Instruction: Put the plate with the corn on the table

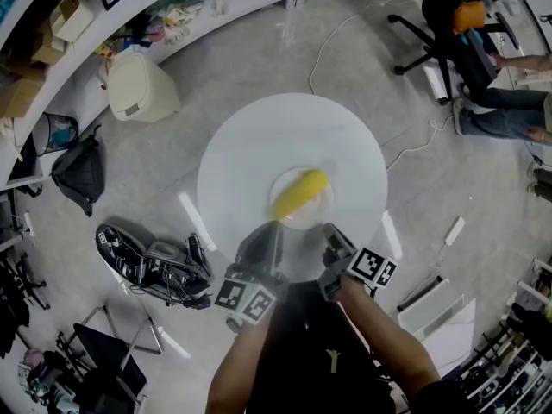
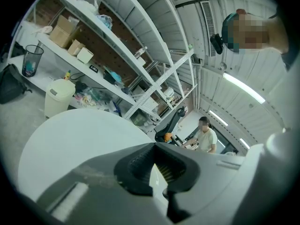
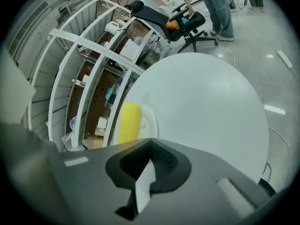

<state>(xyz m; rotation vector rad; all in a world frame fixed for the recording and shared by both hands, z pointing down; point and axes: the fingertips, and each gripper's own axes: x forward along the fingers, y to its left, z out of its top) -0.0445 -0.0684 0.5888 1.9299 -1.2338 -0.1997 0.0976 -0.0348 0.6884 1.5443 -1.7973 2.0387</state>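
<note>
- Far left, a black bag (image 1: 79, 172) lies on the floor, and a cream bin (image 1: 138, 86) stands near it beside the shelves (image 1: 86, 37).
- My left hand-held gripper (image 2: 157, 173) is pinched narrow on a thin white edge, which I take to be the near left rim of the plate (image 1: 304, 221).
- The plate is over the near part of the round white desk (image 1: 259, 145), and the yellow corn (image 1: 300, 193) lies aslant across it. I cannot tell whether the plate rests on the desk or hangs just above it.
- My right hand-held gripper (image 3: 146, 170) is clamped tight on the plate's near right rim, and the corn lies just beyond its jaws.
- Far right, a black office chair (image 1: 444, 20) stands on the floor, well apart from the desk.
</note>
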